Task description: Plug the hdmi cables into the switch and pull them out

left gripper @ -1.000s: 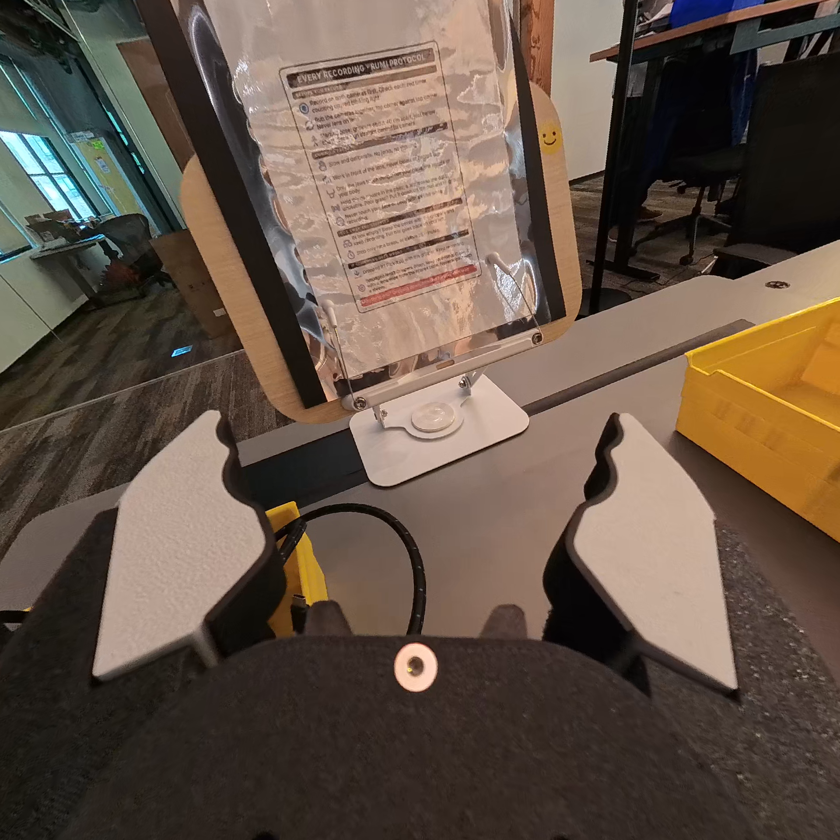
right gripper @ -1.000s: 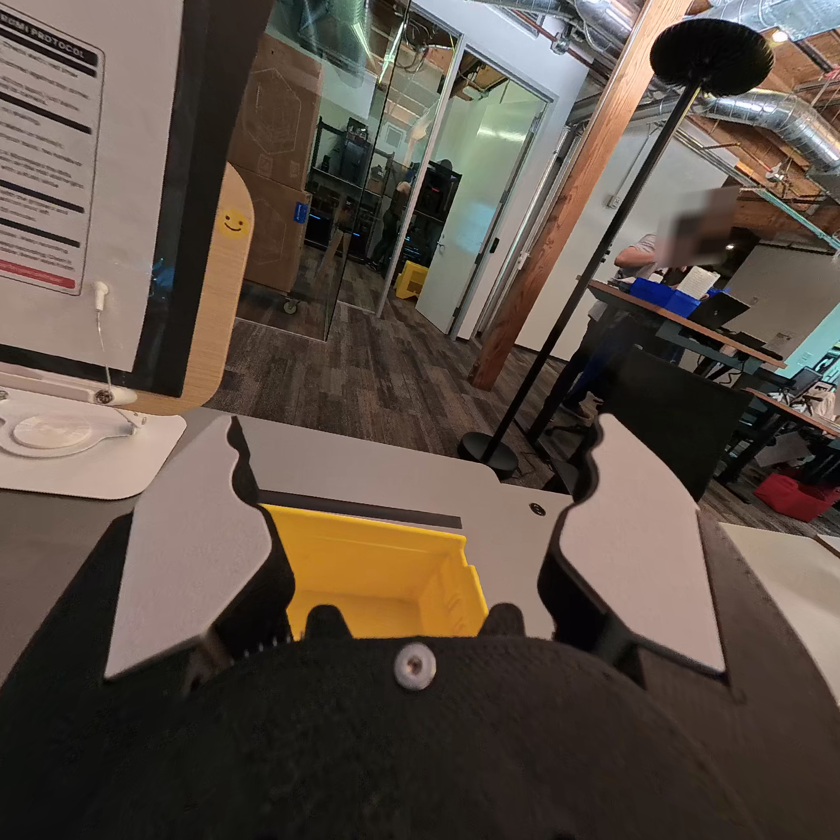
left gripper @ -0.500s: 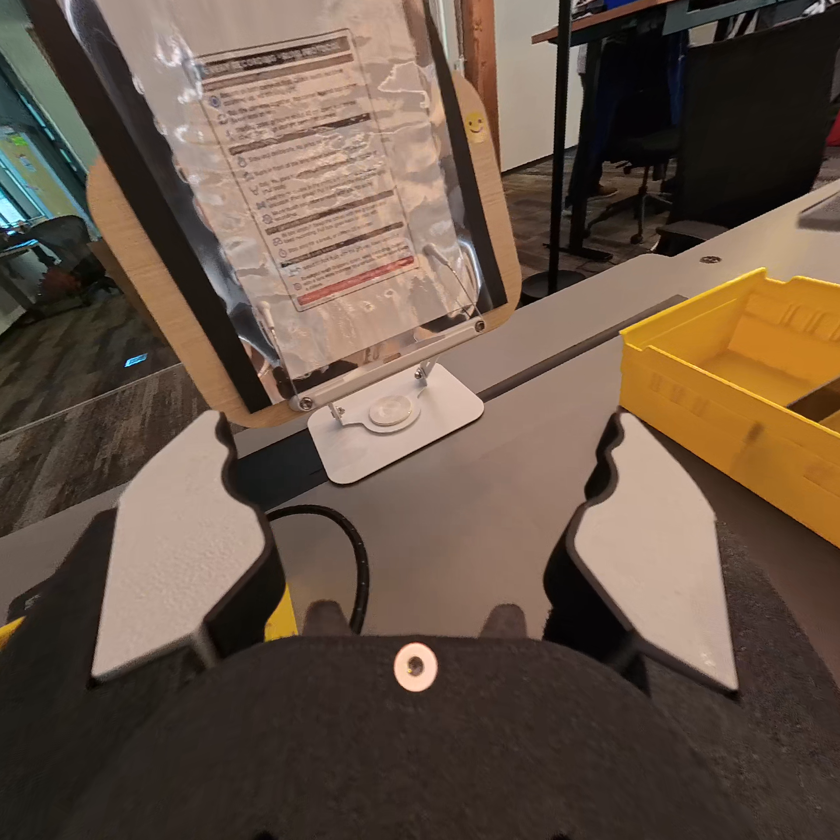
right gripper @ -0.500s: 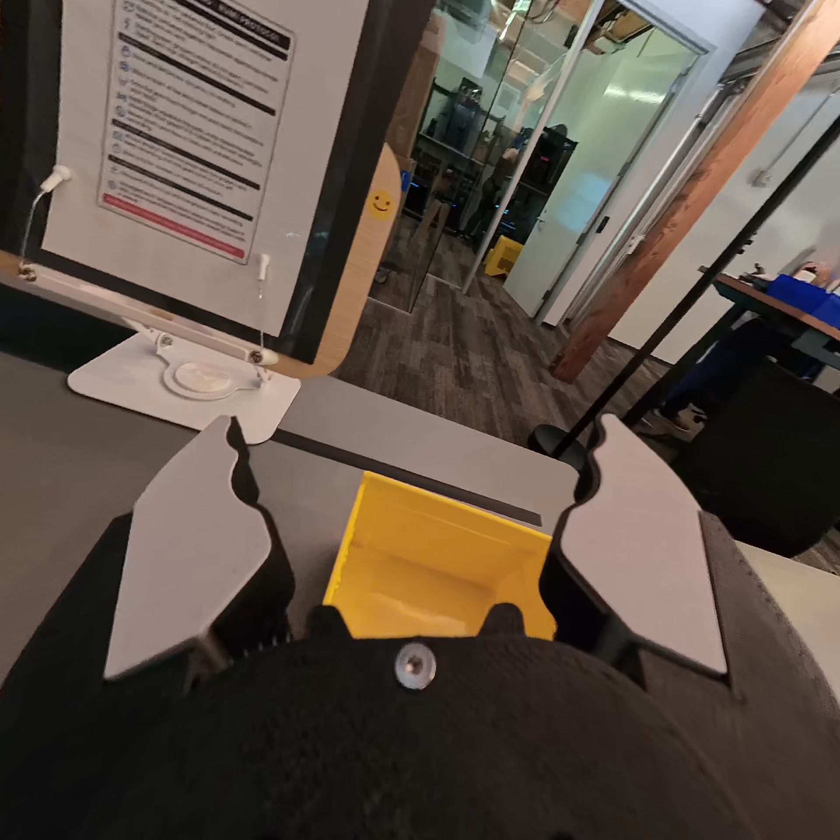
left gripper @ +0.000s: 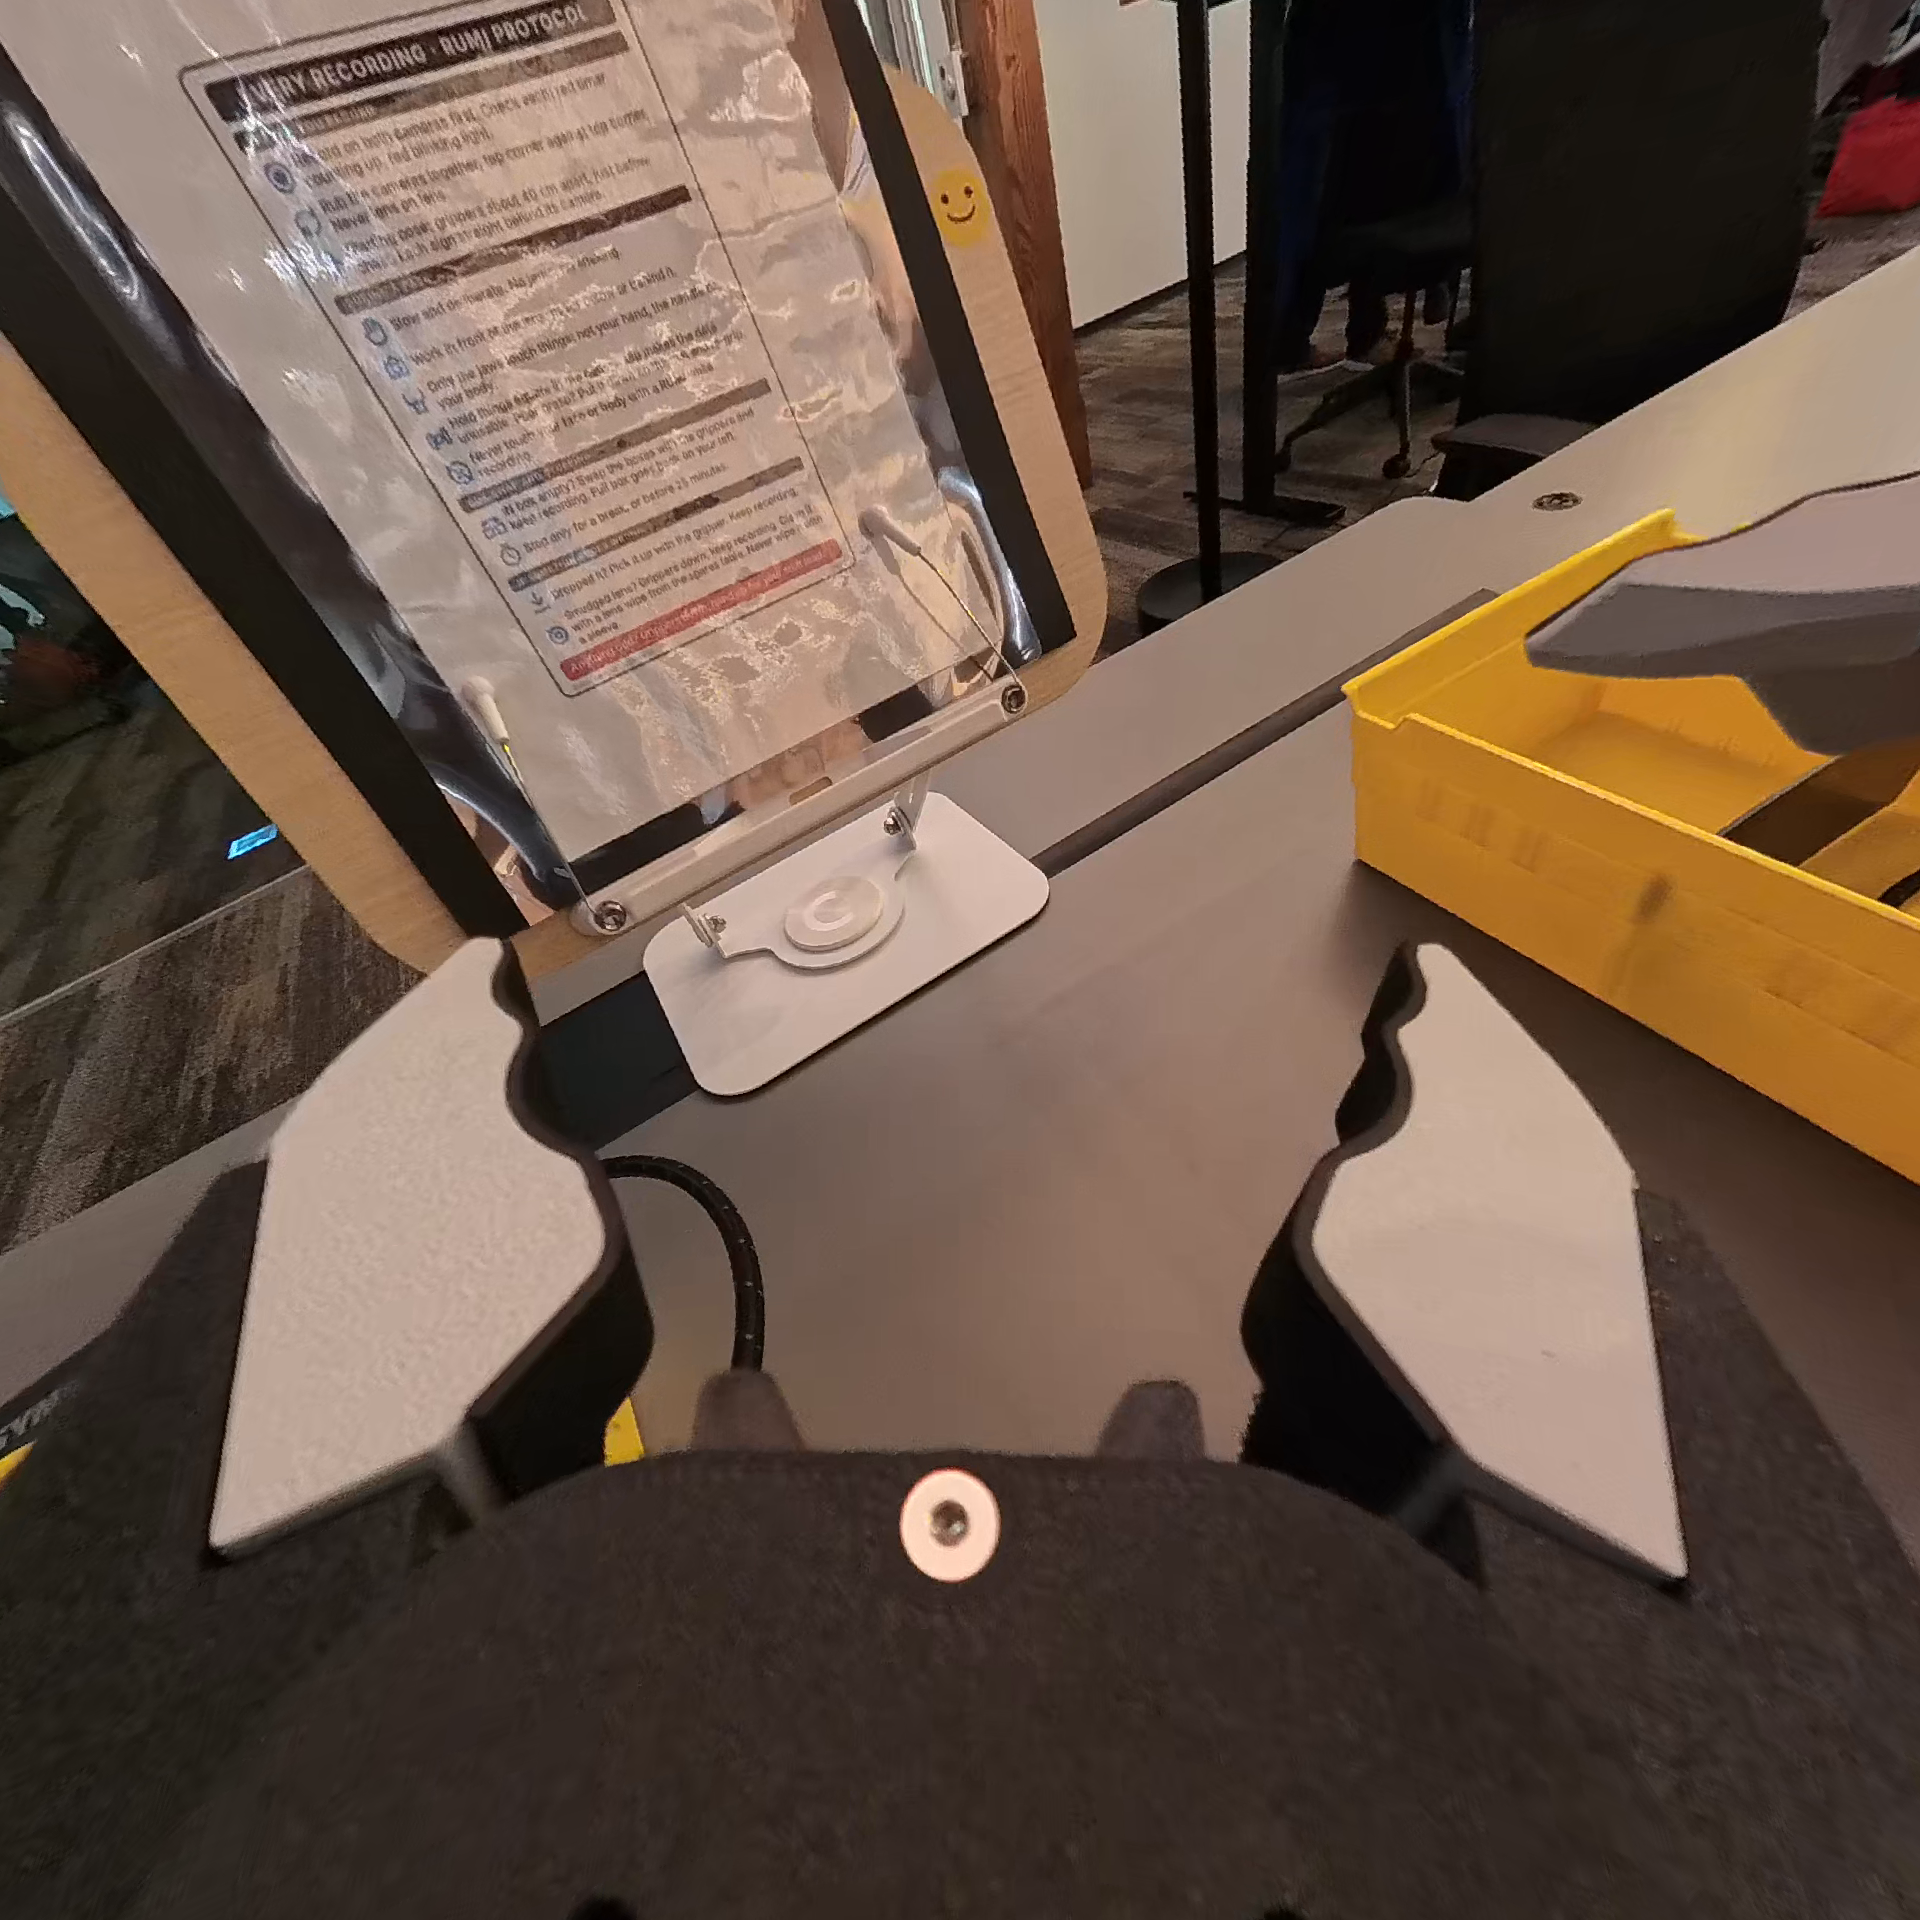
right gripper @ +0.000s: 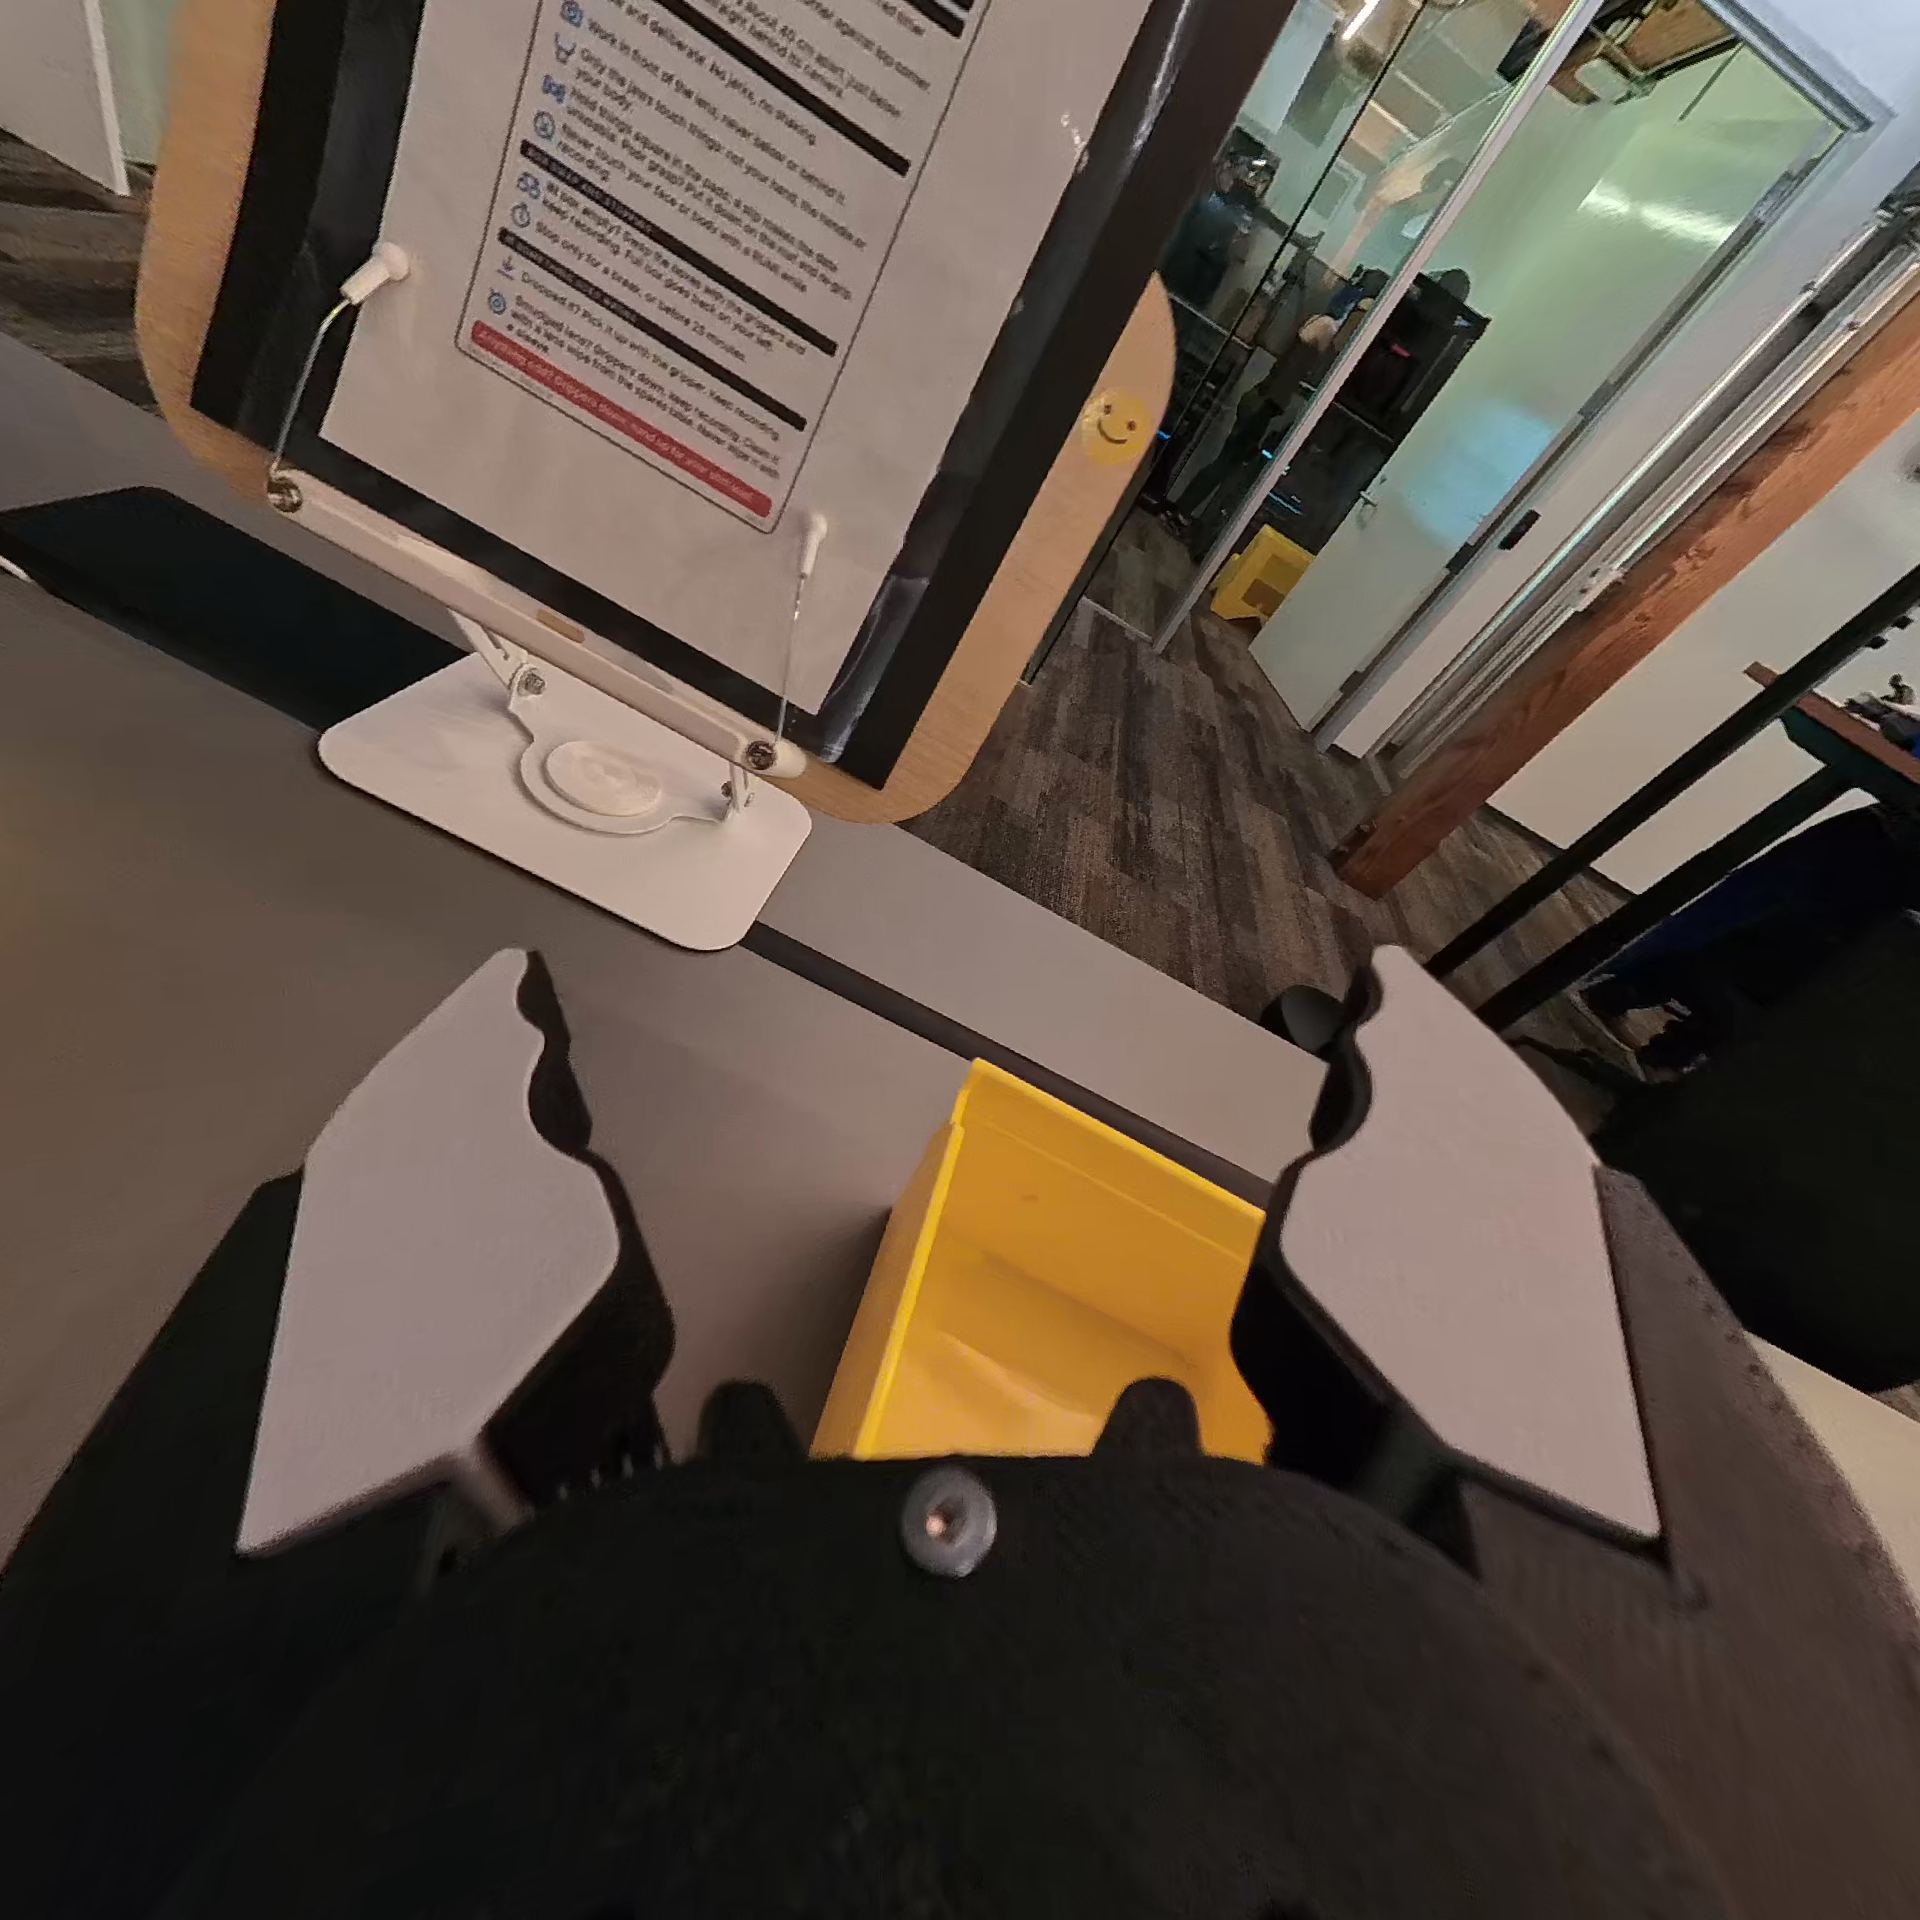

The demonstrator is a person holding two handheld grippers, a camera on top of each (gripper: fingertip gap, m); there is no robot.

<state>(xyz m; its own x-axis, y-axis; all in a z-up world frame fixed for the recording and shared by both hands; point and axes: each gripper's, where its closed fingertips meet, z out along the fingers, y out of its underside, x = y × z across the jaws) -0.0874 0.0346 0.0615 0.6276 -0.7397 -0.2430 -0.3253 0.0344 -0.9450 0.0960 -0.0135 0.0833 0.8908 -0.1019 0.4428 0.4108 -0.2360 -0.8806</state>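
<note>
My left gripper (left gripper: pixel 956 987) is open and empty, held low over the dark table (left gripper: pixel 1039 1195). A loop of black braided HDMI cable (left gripper: pixel 732 1257) lies on the table just inside my left finger, partly hidden by it. My right gripper (right gripper: pixel 956 987) is open and empty above the near corner of a yellow bin (right gripper: pixel 1039 1299). One of its fingers (left gripper: pixel 1766 623) shows in the left wrist view over that bin (left gripper: pixel 1558 852). A dark shape (left gripper: pixel 1829 810) lies in the bin; I cannot tell what it is. No switch is in view.
A printed sheet in a clear sleeve on a white stand (left gripper: pixel 842 935) stands at the table's far edge, also in the right wrist view (right gripper: pixel 571 810). A scrap of another yellow bin (left gripper: pixel 623 1439) shows under my left finger. Desks, chairs and a black pole stand beyond.
The left view has shifted right: the cable loop and stand slid left and the yellow bin came closer. My right gripper swung left and tipped down over the bin, entering the left view.
</note>
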